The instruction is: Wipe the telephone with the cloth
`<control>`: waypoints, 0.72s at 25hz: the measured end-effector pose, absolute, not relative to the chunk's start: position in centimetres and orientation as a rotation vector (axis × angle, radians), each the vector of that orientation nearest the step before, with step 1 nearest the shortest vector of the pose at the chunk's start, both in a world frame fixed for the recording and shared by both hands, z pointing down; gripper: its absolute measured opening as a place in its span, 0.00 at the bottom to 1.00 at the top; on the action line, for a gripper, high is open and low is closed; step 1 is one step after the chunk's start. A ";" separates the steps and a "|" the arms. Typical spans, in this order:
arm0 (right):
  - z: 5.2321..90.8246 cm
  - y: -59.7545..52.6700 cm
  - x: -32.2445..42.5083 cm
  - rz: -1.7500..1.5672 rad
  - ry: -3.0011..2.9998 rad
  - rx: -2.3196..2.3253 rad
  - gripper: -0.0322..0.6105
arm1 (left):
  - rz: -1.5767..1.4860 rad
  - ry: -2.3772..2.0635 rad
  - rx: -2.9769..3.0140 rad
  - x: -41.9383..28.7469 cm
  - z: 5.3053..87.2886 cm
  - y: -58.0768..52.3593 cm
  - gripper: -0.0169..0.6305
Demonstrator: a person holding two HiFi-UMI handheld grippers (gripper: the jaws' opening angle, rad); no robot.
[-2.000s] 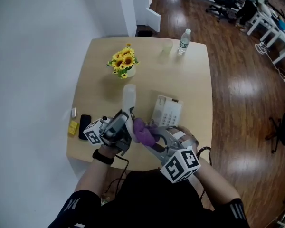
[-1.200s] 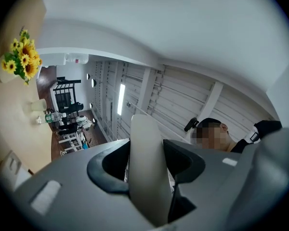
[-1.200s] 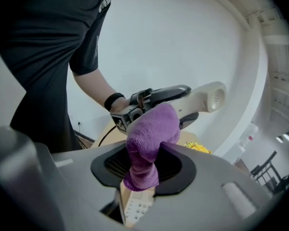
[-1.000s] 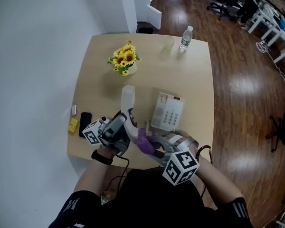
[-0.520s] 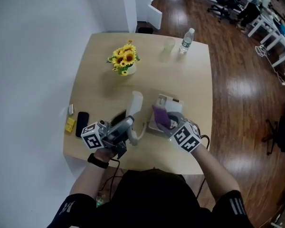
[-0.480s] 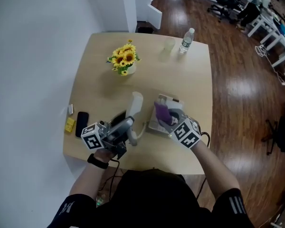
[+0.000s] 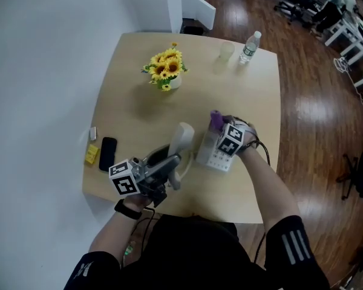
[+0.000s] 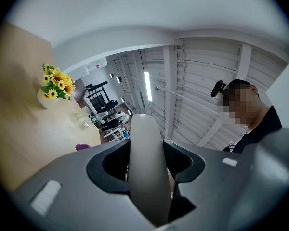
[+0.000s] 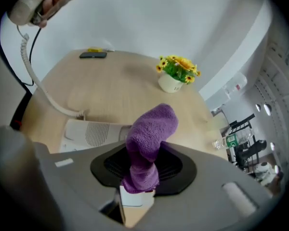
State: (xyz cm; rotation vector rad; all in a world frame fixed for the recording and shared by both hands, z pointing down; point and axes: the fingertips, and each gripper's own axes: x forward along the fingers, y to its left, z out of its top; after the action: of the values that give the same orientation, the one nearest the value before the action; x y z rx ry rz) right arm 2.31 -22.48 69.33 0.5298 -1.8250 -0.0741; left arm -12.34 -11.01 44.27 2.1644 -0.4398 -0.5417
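The white plastic telephone base lay flat on the near right part of the light wooden table, its keypad facing up and a slotted speaker grille showing in the right gripper view. A white coiled cord ran from the base up to the white rounded handset. The handset was lifted clear of the base at its left, with the left gripper clamped on it, jaws pressed against both its sides. The right gripper pinched a fuzzy purple cloth, whose free end stood bunched beyond the jaws over the base's far edge. A white pot of yellow sunflowers stood farther off, left of the base.
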 end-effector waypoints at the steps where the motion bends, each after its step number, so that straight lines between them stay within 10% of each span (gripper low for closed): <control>1: 70.1 -22.7 2.1 -0.085 -1.809 0.523 0.26 | -0.546 -0.440 2.158 -12.4 44.3 -11.0 0.35; 18: 73.0 -14.7 -1.8 -0.240 -1.755 0.279 0.26 | -0.566 -0.413 2.127 -12.4 44.9 -11.5 0.35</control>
State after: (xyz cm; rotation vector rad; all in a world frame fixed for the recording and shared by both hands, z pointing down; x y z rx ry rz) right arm -1.80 -14.74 73.04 0.2794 -1.7547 -0.2396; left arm -12.38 -11.51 44.94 2.1267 -0.4130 -0.5660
